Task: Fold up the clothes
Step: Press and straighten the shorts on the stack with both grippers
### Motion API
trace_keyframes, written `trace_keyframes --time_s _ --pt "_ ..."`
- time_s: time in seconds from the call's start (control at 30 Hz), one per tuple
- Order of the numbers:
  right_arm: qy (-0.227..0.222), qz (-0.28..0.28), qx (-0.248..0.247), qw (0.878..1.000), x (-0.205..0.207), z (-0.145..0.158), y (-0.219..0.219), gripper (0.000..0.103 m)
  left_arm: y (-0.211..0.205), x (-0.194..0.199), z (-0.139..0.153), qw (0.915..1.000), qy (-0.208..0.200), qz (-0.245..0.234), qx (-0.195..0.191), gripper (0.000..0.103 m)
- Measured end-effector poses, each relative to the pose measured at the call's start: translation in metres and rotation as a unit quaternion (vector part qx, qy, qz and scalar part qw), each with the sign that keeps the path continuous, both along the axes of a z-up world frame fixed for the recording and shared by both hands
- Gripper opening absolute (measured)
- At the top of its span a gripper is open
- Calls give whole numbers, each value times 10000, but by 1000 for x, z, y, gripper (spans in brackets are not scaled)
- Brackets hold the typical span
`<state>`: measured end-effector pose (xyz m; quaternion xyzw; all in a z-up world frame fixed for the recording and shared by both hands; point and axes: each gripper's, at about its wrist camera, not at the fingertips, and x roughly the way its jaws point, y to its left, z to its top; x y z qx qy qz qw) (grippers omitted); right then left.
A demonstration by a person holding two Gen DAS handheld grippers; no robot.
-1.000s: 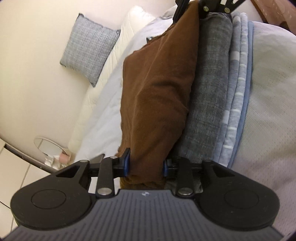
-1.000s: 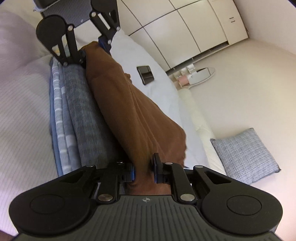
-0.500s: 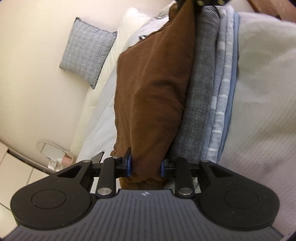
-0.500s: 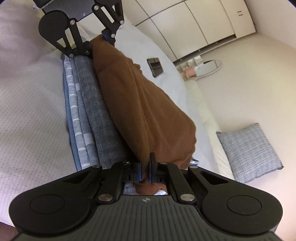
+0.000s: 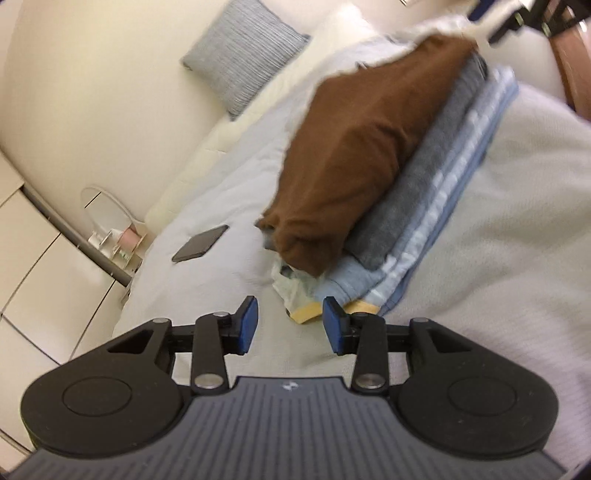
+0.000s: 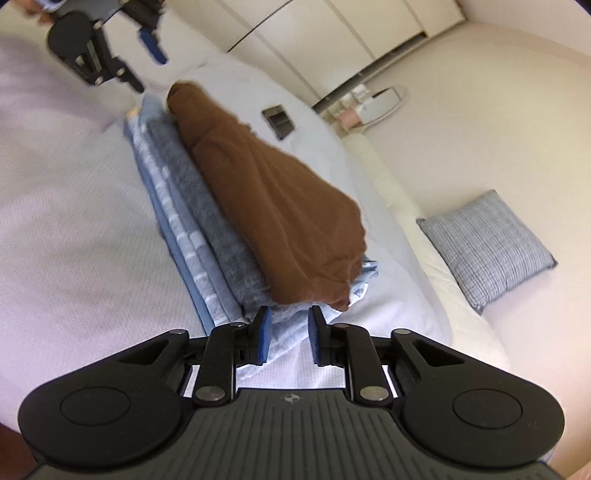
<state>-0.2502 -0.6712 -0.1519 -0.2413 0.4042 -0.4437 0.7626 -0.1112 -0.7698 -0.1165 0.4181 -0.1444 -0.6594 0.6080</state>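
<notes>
Nearest the lenses, the left gripper point(image 5: 289, 325) and the right gripper point(image 6: 287, 339) each hover with jaws parted and nothing between them, just short of opposite ends of a stack of folded clothes. The brown garment point(image 5: 364, 147) lies on top of a grey garment point(image 5: 417, 195), over blue striped pieces point(image 5: 454, 206), all resting on a bed point(image 5: 207, 280) with pale bedding. A dark phone point(image 5: 200, 243) lies on the bed beside the stack. Beyond the bed's edge a grey cushion point(image 6: 487, 245) sits on cream floor, and farther off stands an oval mirror point(image 6: 384, 101) by white cabinet doors point(image 6: 332, 29). Only the left view shows a crumpled plastic bag point(image 5: 291, 282) and yellow fabric edge point(image 5: 306, 314) poking from under the stack.
</notes>
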Motion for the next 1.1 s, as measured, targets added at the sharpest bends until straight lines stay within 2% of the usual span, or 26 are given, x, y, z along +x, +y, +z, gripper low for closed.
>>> trace_keyframes --time_s 0.17,0.3,0.53,0.63,0.77,0.83,1.03,1.07,1.1 --pt "-579 89 108 9982 7 17 2 24 -3 -12 18 9986 501 -106 -106 35" --pt "-1011 73 189 9947 22 27 -15 24 -5 -21 32 9956 900 -190 -191 35" --pt "-856 -60 357 9957 23 12 -42 24 -24 -21 11 9903 1314 -180 404 28" --pt "-866 -147 380 9954 15 10 -50 27 -23 -16 13 9880 1495 -107 377 28" --pt "-1297 -222 292 9909 2 27 -32 27 -16 -5 24 9857 1679 -2 168 30" --pt "-1205 -78 198 9925 1 26 -19 29 -17 -2 29 9858 1677 36 94 30" --pt "-133 272 -55 9995 16 -1 -16 30 -32 -4 25 9847 1696 63 396 28" --pt "59 327 -122 9994 19 -5 -18 26 -31 -4 25 9844 1718 64 373 27" --pt "192 385 -168 9989 21 -8 -21 16 -30 -4 25 9841 1741 65 350 27"
